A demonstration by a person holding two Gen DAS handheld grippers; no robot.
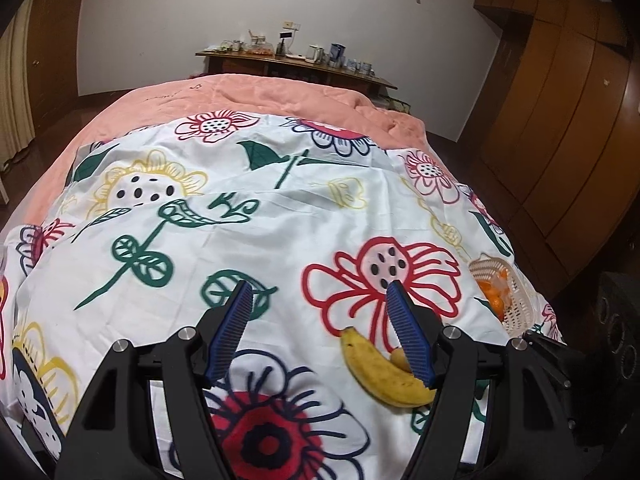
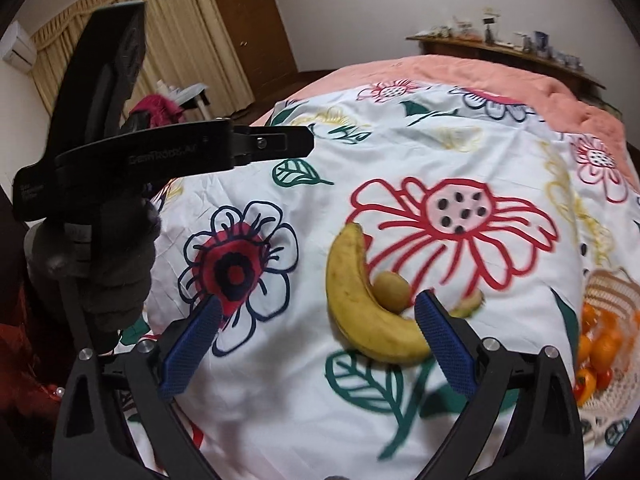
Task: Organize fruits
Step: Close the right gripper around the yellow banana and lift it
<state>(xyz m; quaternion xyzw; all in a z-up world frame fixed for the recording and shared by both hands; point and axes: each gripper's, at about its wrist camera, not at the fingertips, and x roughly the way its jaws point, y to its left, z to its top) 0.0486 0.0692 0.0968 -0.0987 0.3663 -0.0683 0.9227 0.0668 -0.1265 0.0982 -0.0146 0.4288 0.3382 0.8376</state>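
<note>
Both grippers are hovering over the bed with their jaws spread apart and nothing between them; the right gripper (image 2: 320, 320) is pointing down at the floral sheet (image 2: 400, 160), its right finger standing in front of the stem end of the banana (image 2: 356, 300), while the left gripper (image 1: 320, 308) is hanging to its left, held level in a gloved hand (image 2: 116, 272) in the right wrist view.

The banana is lying on the sheet, curved around a small yellow-green round fruit (image 2: 392, 290) that is touching its inner side; the basket (image 2: 612, 292), already holding orange fruits (image 2: 600, 348), is sitting near it to the right.

By my judgement the banana is light, soft and easily bruised, its skin fairly smooth; a gentle hold across the thick middle is looking safest; the round fruit is likely firmer and apt to roll on the yielding bedding.
</note>
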